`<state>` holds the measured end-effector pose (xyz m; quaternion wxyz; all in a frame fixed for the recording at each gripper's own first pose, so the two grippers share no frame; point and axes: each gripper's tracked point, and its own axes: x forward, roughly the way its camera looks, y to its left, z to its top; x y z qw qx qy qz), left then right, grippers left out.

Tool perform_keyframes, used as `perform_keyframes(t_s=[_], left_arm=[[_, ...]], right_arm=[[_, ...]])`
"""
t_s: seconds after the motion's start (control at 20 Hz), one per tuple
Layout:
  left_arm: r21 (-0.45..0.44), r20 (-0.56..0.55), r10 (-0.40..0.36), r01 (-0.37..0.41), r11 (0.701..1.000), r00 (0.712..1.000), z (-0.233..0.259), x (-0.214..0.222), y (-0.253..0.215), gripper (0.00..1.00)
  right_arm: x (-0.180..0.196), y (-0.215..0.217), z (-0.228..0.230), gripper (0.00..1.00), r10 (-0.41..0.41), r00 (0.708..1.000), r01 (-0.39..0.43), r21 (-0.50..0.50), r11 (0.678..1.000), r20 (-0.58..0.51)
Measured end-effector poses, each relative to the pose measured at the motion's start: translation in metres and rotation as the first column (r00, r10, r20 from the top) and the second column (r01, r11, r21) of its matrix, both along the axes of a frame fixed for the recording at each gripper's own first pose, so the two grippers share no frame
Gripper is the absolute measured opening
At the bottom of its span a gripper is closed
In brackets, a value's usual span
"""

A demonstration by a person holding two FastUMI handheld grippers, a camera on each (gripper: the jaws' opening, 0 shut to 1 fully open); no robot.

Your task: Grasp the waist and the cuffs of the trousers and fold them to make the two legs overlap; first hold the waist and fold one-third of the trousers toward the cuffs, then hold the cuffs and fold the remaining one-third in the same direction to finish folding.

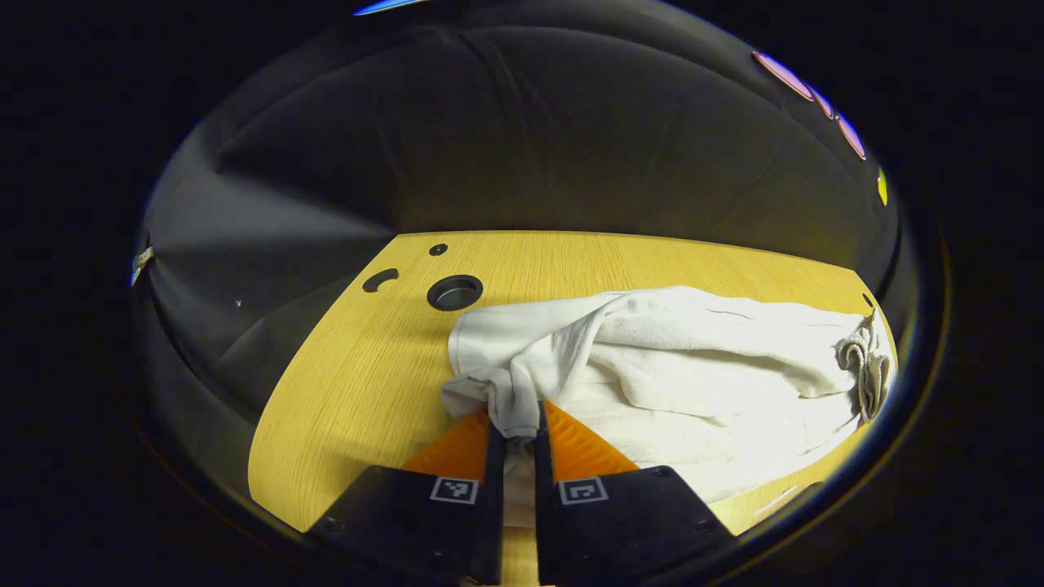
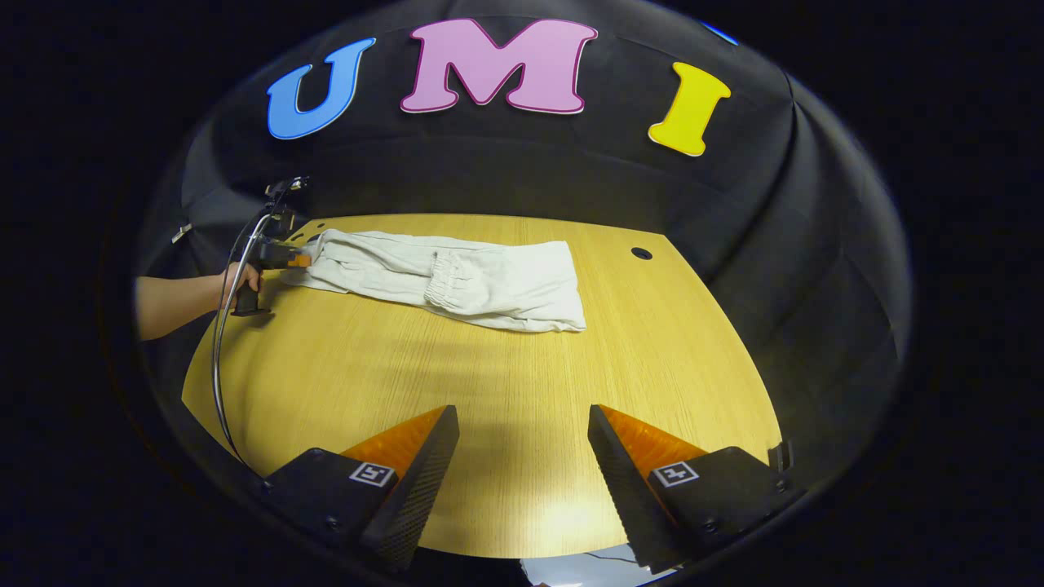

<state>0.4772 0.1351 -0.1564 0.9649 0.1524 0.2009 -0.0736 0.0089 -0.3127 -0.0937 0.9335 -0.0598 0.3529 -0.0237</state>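
The white trousers (image 2: 457, 281) lie on the wooden tabletop (image 2: 489, 424), stretched as a long band across its far half, from about ten o'clock to one o'clock in the right gripper view. The cloth is soft and creased, with a gathered, elastic-looking ruffle near the middle and a flat, squared end toward one o'clock. In the left gripper view the trousers (image 1: 693, 359) spread from the centre out to three o'clock, bunched into thick folds, with a small greyish cord or tie (image 1: 864, 367) at the far end. The left hand-held gripper (image 1: 515, 428) has both fingers pinched tight on a gathered corner of the cloth, which rises into a small peak between them. In the right gripper view that same hand-held gripper is at nine o'clock, held in a hand (image 2: 245, 281) at the trousers' end. The right hand-held gripper (image 2: 522, 432) hangs spread wide over bare tabletop at six o'clock, well apart from the trousers.
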Motion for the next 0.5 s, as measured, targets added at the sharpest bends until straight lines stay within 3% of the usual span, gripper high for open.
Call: perform_keyframes(t_s=[0.25,0.5], left_arm=[[-0.034,-0.005,0.013,-0.013,0.999,1.0,0.003,-0.003,0.002,0.09],[-0.196,0.011,0.06,-0.057,0.979,0.998,0.024,-0.028,0.005,0.06]], right_arm=[[-0.006,-0.01,0.001,0.98,-0.052,0.999,0.052,0.005,0.999,0.015],[-0.011,-0.025,-0.001,0.98,-0.099,0.994,0.099,0.013,0.995,0.036]])
